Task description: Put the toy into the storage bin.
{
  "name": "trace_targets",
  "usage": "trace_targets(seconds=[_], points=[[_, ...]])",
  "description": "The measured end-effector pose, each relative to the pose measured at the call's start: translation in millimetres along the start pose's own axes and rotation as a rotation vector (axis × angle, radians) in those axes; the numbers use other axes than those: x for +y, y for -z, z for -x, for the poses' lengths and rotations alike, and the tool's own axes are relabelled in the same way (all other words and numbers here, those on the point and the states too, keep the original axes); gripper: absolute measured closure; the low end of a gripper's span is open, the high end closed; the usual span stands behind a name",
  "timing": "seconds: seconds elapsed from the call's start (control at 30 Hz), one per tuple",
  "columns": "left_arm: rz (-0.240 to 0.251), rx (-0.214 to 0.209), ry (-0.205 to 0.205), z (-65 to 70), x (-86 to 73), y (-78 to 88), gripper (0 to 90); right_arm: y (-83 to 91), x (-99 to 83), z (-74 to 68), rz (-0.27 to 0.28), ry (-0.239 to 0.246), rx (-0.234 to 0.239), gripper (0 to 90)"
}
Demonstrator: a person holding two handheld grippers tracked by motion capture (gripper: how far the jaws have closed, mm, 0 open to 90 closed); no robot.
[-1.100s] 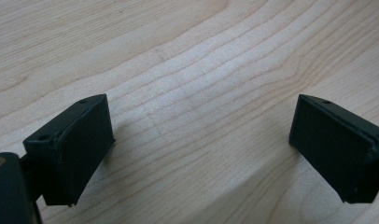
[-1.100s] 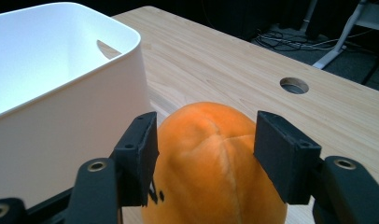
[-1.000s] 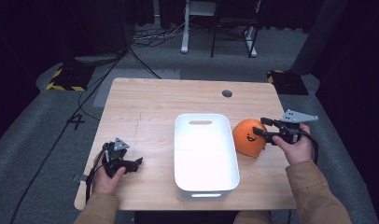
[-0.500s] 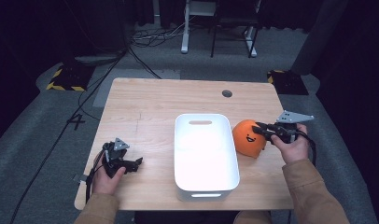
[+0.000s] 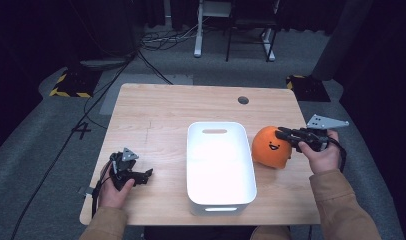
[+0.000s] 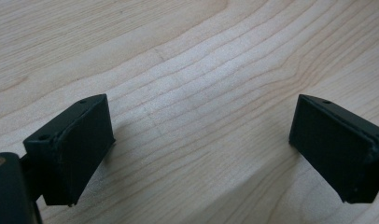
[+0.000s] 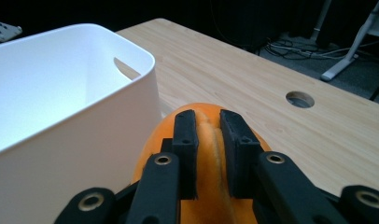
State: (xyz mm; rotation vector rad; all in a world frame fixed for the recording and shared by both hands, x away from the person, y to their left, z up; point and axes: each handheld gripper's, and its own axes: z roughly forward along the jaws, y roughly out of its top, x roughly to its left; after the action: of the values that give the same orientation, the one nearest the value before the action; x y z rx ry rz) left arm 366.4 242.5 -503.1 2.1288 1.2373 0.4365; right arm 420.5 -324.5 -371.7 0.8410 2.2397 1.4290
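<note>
One soft orange ball [image 5: 270, 146] lay on the wooden table [image 5: 166, 110], touching or very nearly touching the right wall of the white bin [image 5: 219, 167]. It was round, bright orange, and carried a small black smiling face on the side turned toward the person. In the right gripper view its surface [image 7: 211, 140] looked fuzzy and was drawn up into a ridge where it was pinched.

The right gripper [image 5: 286, 134], held in the right hand [image 5: 322, 155] just right of the bin, had its jaws closed almost together on the top of the ball, a fold of orange material squeezed between them [image 7: 208, 140]. A grey three-cornered plate [image 5: 326, 121] stood on top of it.

The left gripper [image 5: 143, 175], held in the left hand [image 5: 112, 190], rested well to the left of the bin, near the table's front edge. Its jaws stood wide apart over bare wood, with nothing between them [image 6: 201, 140].

There was one bin, rectangular with rounded corners and a handle slot in its far wall, standing in the middle of the table. One round cable hole [image 5: 243, 100] sat in the tabletop beyond the bin, toward the far right.
</note>
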Motion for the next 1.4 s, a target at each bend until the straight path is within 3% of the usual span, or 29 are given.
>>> trace_targets(seconds=[0.33,0.67,0.9,1.13,1.4], points=[[0.001,-0.001,0.0,0.0,0.0,-0.1,6.5,14.1,11.9,2.0,0.107,-0.009,0.061,77.9],[0.001,0.001,-0.001,-0.1,0.0,0.0,6.5,27.3,19.9,6.1,0.16,0.003,0.083,80.0],[0.0,0.0,0.0,0.0,0.0,0.0,6.5,36.3,26.0,7.8,0.19,-0.013,0.1,80.4],[0.001,-0.001,0.0,0.0,0.0,-0.1,6.5,44.4,36.5,5.9,0.2,0.008,0.109,80.4],[0.008,0.004,-0.012,3.5,1.2,-1.7,6.5,57.2,60.1,-0.2,0.212,0.064,0.113,80.4]])
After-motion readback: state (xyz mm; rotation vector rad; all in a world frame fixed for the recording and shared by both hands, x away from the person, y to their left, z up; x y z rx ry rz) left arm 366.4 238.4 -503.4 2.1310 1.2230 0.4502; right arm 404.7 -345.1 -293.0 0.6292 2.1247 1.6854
